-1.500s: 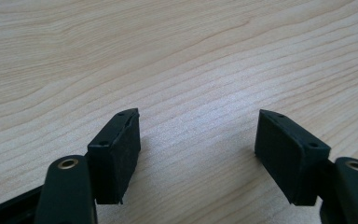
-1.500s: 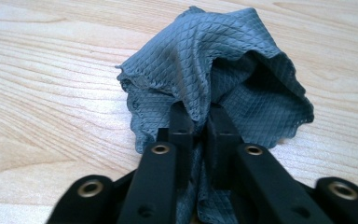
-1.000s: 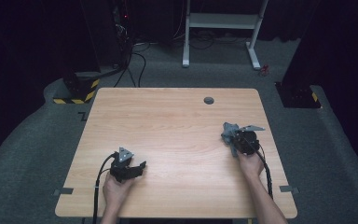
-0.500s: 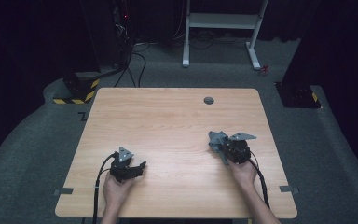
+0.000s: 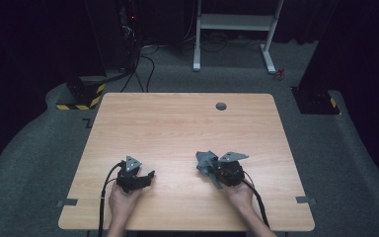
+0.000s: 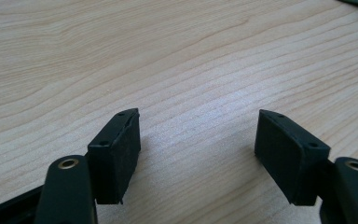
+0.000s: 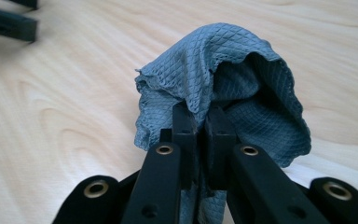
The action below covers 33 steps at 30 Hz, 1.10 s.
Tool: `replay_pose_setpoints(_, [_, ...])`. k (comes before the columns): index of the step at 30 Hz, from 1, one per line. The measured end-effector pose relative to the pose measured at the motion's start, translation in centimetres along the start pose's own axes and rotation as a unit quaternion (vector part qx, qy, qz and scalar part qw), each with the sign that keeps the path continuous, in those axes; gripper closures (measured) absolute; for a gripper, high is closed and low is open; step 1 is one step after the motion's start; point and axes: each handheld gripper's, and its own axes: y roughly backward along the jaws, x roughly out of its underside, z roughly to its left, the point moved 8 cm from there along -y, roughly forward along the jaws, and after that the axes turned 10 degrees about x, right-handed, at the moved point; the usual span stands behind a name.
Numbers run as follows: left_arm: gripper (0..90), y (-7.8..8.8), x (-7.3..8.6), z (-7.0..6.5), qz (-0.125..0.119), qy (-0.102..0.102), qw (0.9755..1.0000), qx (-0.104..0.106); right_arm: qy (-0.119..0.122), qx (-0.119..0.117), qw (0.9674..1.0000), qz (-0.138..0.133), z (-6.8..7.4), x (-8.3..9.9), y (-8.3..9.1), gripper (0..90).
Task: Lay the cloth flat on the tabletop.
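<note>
A grey-blue waffle-textured cloth [image 7: 223, 88] is bunched up and pinched between the jaws of my right gripper [image 7: 201, 126], which is shut on it. In the high view the cloth [image 5: 205, 161] trails on the wooden table [image 5: 177, 123] just left of my right gripper [image 5: 212, 170], near the front middle. My left gripper [image 5: 148, 175] rests at the table's front left, held by a hand. Its pads [image 6: 116, 154] stand wide apart over bare wood, nothing between them, so my left gripper [image 6: 198, 149] is open.
A small dark round grommet [image 5: 221, 105] sits in the table's far right part. Beyond the table lie a white desk frame [image 5: 237, 29], cables and a yellow-black striped base [image 5: 81, 96] on grey carpet. Black jaw tips [image 7: 9, 23] of the other gripper show far left.
My right gripper has slid leftward across the table toward the front middle, dragging the cloth with it. The left gripper has stayed where it was.
</note>
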Motion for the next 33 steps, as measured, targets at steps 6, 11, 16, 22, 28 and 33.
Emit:
replay_pose_setpoints(6, [31.6, 0.0, 0.0, 0.0, 0.000, -0.002, 1.0000, -0.001, 0.014, -0.020, 0.9997, -0.002, 2.9, -0.1, -0.5, 85.2])
replay_pose_setpoints(11, [31.9, 0.0, 0.0, 0.0, -0.005, 0.008, 0.9999, 0.005, 0.035, -0.026, 0.9991, -0.004, 4.1, -0.2, -0.9, 84.4])
replay_pose_setpoints(16, [31.9, 0.0, -0.1, 0.0, -0.002, 0.003, 1.0000, 0.001, 0.042, -0.026, 0.9988, 0.000, 4.7, -0.1, -1.1, 72.6])
replay_pose_setpoints(22, [35.6, -0.1, -0.3, 0.1, -0.011, 0.013, 0.9996, 0.023, 0.019, -0.042, 0.9987, -0.023, 3.6, 0.6, 1.4, 65.2])
replay_pose_setpoints(28, [38.0, -0.4, -0.9, -2.5, -0.007, -0.009, 0.9981, 0.060, -0.004, -0.017, 0.9998, -0.012, 1.0, 2.1, 2.4, 69.1])
replay_pose_setpoints(33, [38.6, -0.4, -2.1, -6.2, -0.007, -0.042, 0.9952, 0.088, -0.002, -0.025, 0.9996, -0.009, 1.2, 2.5, 2.3, 69.1])
